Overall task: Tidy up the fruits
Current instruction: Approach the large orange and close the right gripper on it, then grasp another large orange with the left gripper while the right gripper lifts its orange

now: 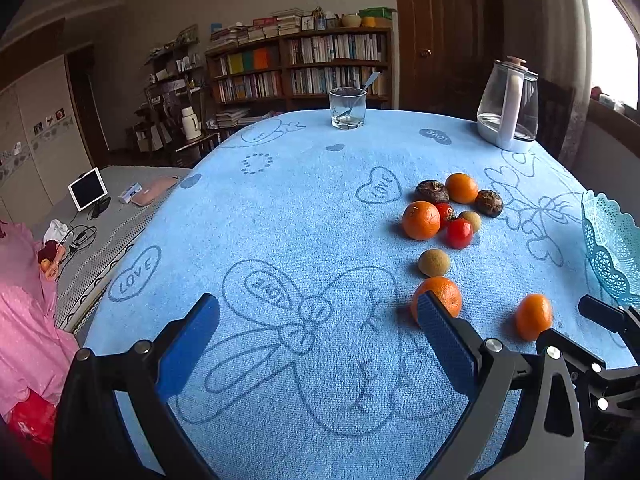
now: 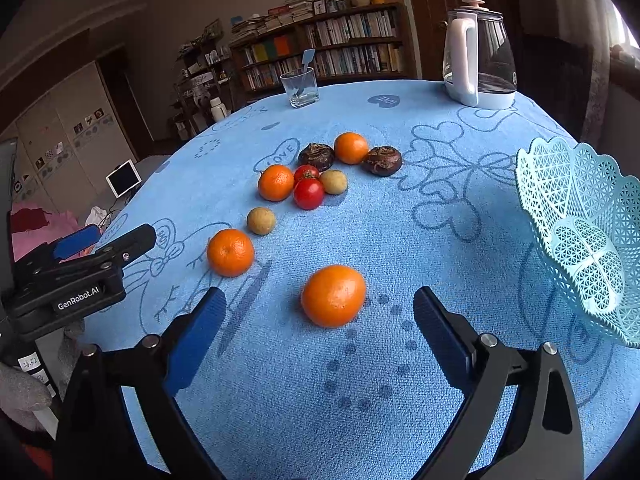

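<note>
Fruit lies loose on the blue towel-covered table [image 2: 360, 380]. In the right wrist view a large orange [image 2: 333, 295] sits just ahead of my right gripper [image 2: 320, 336], centred between its open fingers, not touched. Further out are another orange [image 2: 230, 252], a small tan fruit [image 2: 261, 221], and a cluster of oranges, two tomatoes [image 2: 308, 193] and two dark brown fruits [image 2: 382, 161]. A light blue lattice basket [image 2: 580, 240] stands empty at the right. My left gripper [image 1: 318, 340] is open over bare towel; an orange [image 1: 438, 296] shows behind its right finger.
A glass with a spoon [image 2: 300, 88] and a kettle [image 2: 478, 60] stand at the table's far edge. The left gripper [image 2: 108, 240] hangs at the table's left edge in the right wrist view. A bed with a tablet [image 1: 87, 189] lies left of the table.
</note>
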A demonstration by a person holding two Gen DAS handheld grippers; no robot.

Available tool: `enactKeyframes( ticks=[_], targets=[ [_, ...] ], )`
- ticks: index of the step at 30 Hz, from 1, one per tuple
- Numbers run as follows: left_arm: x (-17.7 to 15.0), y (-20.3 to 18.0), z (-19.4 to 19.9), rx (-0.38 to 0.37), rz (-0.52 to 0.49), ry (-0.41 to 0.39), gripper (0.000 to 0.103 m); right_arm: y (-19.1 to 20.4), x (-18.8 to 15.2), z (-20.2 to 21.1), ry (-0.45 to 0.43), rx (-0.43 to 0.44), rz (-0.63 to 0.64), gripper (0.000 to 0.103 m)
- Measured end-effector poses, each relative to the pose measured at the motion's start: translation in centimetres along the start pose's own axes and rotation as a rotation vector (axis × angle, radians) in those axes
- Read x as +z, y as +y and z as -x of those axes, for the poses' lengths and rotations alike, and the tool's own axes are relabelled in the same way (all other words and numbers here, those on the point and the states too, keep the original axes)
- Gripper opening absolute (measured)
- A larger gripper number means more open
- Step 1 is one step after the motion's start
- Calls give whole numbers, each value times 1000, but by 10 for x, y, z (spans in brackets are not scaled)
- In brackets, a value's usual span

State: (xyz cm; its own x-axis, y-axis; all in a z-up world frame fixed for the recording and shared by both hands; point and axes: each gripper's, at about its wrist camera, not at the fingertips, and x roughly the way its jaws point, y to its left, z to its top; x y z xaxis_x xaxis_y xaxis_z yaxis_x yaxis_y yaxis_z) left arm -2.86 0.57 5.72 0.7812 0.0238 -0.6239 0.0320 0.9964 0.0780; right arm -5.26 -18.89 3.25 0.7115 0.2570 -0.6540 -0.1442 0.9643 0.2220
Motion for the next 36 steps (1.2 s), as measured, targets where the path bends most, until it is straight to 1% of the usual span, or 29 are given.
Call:
enactKeyframes(
  ticks=[1,2,5,7,11,12,13,17,19,24,29,36],
  targets=[
    [0,0,-1,0,1,1,98,0,0,-2,5,-3,3,88],
    [0,0,-2,0,3,4,98,0,1,-5,9,-8,9,86],
    [-1,-1,-5,-1,7,11,98,-3,3,-15,37,3,-14,75],
    [-1,-1,-6,-2,5,16,98,-6,4,-22,68,23,-40,66],
    [-1,-3,-8,0,3,17,98,-6,4,-31,111,40,-61,57],
    [-1,-3,-8,-1,4,18,98,-5,4,-32,114,33,-53,55],
    [-1,-2,-8,-2,4,18,98,-6,3,-32,134,48,-73,53],
    [0,-5,-9,-8,1,23,98,-6,4,-33,125,26,-52,47],
    [0,-6,-10,-11,-1,26,98,-6,3,-34,131,21,-50,42],
    [-2,-8,-11,-15,-3,30,98,-4,3,-35,122,3,-30,42],
    [-2,-10,-11,-20,-9,29,98,-7,4,-30,112,2,-45,41],
    [0,-23,-14,-46,-39,30,98,-11,12,-14,70,6,-63,41]
  ],
)
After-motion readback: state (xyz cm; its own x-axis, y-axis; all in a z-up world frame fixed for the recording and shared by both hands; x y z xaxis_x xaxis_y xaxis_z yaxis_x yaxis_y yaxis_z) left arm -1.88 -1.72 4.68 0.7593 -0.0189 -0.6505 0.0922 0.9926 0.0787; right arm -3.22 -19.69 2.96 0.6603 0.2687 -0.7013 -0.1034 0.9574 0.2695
